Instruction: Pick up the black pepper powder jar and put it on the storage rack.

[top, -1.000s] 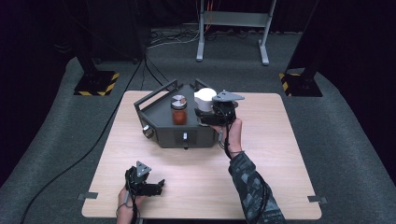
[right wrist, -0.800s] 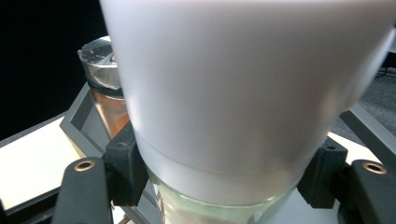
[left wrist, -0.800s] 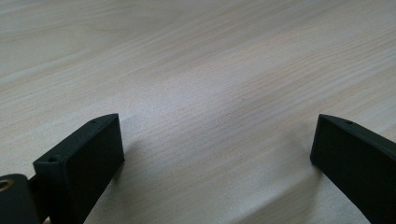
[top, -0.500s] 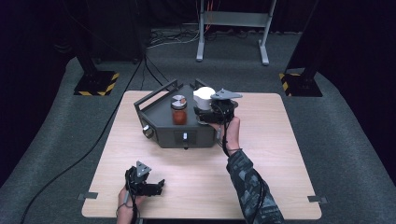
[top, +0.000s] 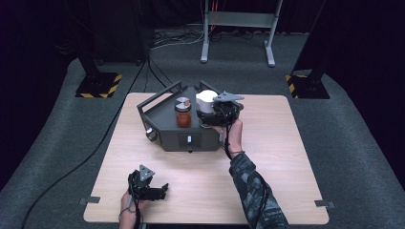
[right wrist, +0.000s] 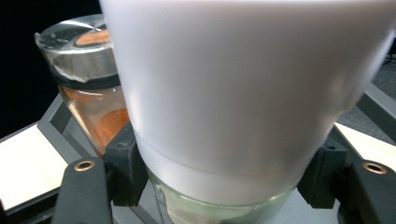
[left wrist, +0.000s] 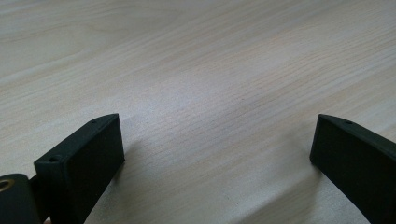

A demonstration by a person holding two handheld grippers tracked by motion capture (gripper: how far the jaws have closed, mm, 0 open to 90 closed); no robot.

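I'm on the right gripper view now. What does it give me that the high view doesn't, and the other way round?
Right gripper view alone: close up, the black pads press on the clear glass under the white-capped jar's wide cap, so the grip is shut on it.
High view alone: the wooden table, the whole dark scale-like platform, and the left gripper resting open near the table's near edge.
Both: the white-capped jar, the right gripper on it, and the red-filled jar with its metal lid beside it.
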